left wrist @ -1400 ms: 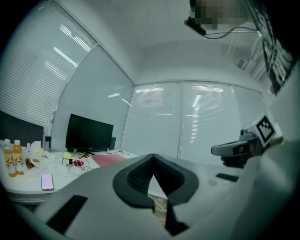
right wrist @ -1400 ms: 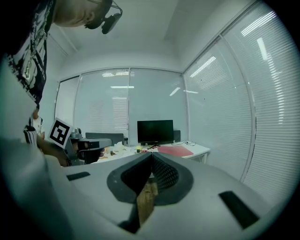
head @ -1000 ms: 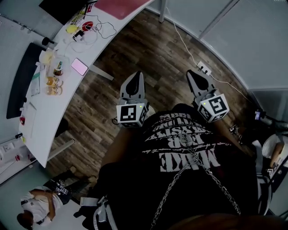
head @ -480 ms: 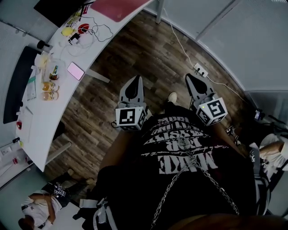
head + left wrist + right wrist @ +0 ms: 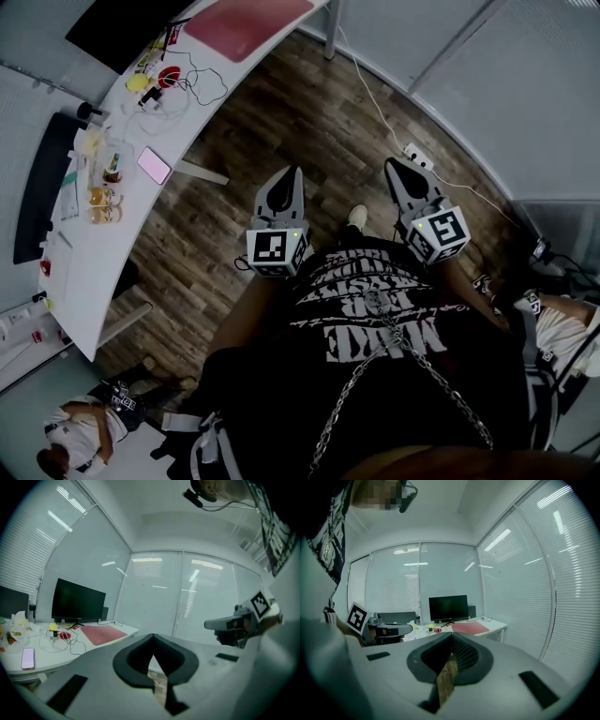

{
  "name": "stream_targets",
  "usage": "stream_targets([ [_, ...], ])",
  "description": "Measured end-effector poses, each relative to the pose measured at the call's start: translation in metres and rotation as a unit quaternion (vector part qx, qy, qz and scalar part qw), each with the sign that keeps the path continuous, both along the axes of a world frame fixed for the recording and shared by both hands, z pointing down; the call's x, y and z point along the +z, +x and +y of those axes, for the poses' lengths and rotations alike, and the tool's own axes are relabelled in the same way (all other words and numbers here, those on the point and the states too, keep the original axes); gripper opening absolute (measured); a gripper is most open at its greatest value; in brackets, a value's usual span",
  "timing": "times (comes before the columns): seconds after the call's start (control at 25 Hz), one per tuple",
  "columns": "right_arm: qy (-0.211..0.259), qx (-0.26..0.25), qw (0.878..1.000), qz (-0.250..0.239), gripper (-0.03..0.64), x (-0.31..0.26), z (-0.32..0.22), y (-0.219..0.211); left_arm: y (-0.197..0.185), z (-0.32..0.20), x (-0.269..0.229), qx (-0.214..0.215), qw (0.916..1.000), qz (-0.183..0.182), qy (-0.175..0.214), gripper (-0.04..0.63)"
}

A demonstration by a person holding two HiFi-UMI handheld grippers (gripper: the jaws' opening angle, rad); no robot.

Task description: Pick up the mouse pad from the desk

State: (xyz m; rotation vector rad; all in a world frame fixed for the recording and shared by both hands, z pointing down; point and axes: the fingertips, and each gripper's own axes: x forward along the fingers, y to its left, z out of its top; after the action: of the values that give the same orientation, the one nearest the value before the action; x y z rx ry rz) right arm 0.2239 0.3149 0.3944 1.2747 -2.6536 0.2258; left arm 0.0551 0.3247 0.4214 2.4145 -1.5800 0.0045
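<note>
My left gripper (image 5: pixel 292 176) and right gripper (image 5: pixel 394 167) have jaws together, empty. The red mouse pad (image 5: pixel 248 23) has come further into view on the desk (image 5: pixel 94 272), still well ahead of me.

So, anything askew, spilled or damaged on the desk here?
Nothing stands out. The red mouse pad lies flat at the end of the desk, loose cables and a pink phone nearby; nothing looks spilled or damaged.
</note>
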Motion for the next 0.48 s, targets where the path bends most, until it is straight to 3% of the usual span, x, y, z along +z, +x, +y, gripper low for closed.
stream_targets([
  [0.48, 0.006, -0.011, 1.0, -0.022, 0.0, -0.008, -0.064, 0.063, 0.066, -0.061, -0.004, -0.002, 0.9998, -0.018, -0.001, 0.0],
])
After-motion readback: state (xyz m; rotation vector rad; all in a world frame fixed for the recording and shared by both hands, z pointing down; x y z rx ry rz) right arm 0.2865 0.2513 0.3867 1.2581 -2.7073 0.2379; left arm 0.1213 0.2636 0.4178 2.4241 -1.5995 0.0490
